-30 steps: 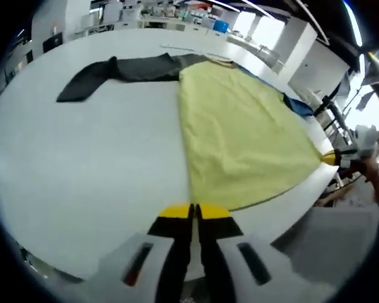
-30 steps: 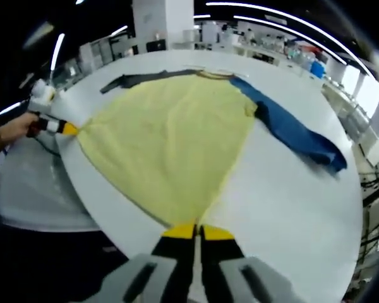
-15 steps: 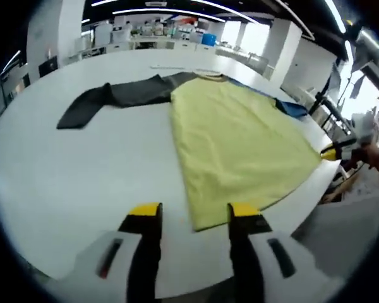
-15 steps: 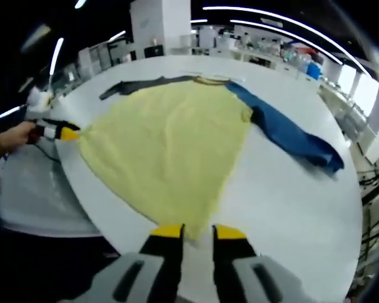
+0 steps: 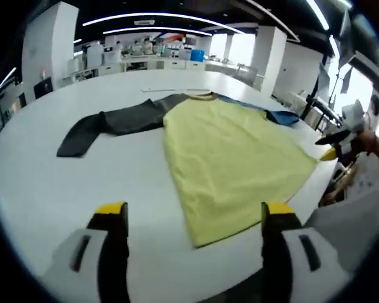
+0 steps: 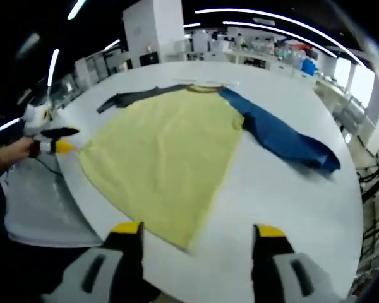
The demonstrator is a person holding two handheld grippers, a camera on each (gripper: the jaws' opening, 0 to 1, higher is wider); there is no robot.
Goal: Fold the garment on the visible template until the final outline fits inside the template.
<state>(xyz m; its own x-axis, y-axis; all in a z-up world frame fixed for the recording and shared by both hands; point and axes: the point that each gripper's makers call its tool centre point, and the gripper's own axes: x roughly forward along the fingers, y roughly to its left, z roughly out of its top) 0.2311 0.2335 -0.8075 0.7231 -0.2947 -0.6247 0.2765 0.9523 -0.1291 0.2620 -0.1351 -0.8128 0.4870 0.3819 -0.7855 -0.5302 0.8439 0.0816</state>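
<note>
- So, your left gripper [image 5: 192, 218] stands with jaws wide apart, holding nothing, at the bottom of the left gripper view; the garment [image 5: 230, 158] lies flat mid-frame on the white table [image 5: 82, 183], untouched by folding as I judge it
- Next you likely need a sleeve: the dark sleeve [image 5: 110, 123] lies upper left
- Your right gripper [image 6: 196, 237] gapes empty too; the right gripper view adds the whole blue sleeve [image 6: 284, 139] at right

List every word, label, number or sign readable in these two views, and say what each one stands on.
None can be read.
Garment: yellow body, dark grey sleeve, blue sleeve; no print or tag shows.
White table: no markings.
Left tool and right tool: yellow tips, no lettering.
Background shelves: anything there is too small and blurred.
</note>
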